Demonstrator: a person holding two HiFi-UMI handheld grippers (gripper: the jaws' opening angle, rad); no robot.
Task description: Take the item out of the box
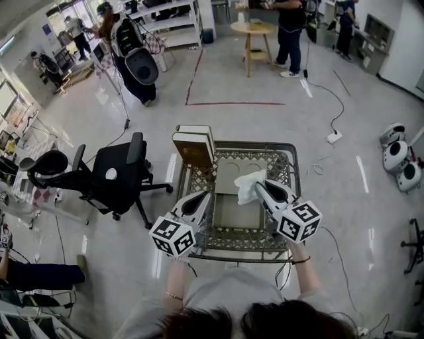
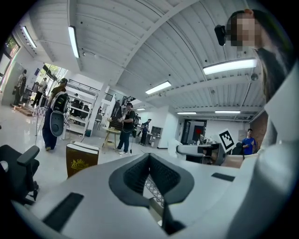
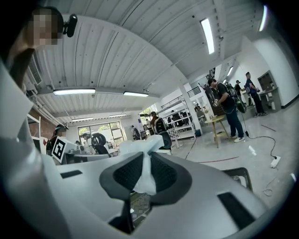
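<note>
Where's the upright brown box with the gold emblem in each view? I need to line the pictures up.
Head view: the brown box stands at the far left corner of the lattice table.
Left gripper view: it is left of the jaws and beyond them.
Right gripper view: not in it.
Shared landmark: the round wooden table on the floor behind.

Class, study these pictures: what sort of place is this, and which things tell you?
Probably an open lab or workshop space: a polished floor marked with red tape, storage shelving, an office chair and a power strip on a trailing cable.
</note>
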